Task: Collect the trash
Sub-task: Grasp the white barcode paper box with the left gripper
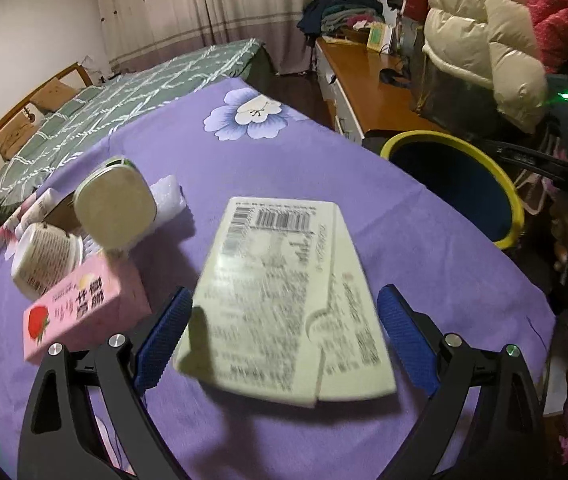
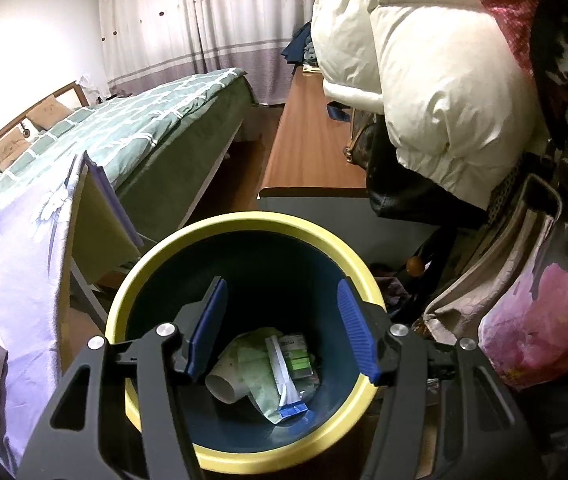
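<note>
— The tablecloth [image 1: 323,168] looks like soft matt cloth; the box [image 1: 280,300] on it is smooth printed card.

— Beside the tablecloth, the bin [image 2: 156,264] is smooth plastic, holding crumpled paper [image 2: 256,364]. The pads [image 1: 164,332] look ribbed.

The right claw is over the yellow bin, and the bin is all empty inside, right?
Not quite. The right claw is over the yellow bin, but the bin is not empty. The right wrist view shows trash at its bottom: crumpled green-and-white paper, a white tube and a small packet.
</note>
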A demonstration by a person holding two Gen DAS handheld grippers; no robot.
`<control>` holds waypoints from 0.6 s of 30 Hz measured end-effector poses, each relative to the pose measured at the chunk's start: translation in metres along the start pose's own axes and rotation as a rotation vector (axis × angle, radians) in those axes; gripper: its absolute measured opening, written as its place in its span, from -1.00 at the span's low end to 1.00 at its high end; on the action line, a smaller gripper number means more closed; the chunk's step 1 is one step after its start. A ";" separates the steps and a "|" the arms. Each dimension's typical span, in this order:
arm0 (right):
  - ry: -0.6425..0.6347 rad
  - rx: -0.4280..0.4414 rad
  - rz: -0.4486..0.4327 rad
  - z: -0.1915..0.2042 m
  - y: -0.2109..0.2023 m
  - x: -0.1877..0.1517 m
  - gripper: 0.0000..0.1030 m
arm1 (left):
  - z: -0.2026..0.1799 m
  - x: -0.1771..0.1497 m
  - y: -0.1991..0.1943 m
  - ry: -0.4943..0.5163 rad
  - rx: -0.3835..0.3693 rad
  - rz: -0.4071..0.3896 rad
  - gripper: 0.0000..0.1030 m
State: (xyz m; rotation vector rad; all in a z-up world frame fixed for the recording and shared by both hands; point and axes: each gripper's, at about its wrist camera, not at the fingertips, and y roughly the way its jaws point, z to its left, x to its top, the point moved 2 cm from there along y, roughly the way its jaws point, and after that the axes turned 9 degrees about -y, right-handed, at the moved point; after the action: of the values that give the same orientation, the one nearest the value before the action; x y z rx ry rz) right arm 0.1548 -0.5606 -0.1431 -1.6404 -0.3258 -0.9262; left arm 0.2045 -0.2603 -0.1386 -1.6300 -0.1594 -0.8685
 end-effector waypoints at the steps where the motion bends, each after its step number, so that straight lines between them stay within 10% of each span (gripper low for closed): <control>1: 0.000 0.003 -0.001 0.000 0.000 0.000 0.07 | 0.001 0.004 0.004 -0.002 0.000 0.012 0.81; 18: -0.001 0.038 0.027 0.000 0.015 -0.003 0.07 | 0.010 0.024 0.027 0.071 0.029 0.047 0.90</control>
State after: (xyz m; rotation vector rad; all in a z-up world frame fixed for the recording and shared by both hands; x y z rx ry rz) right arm 0.1624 -0.5639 -0.1559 -1.6070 -0.3191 -0.8940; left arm 0.2405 -0.2672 -0.1448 -1.5673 -0.0833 -0.8826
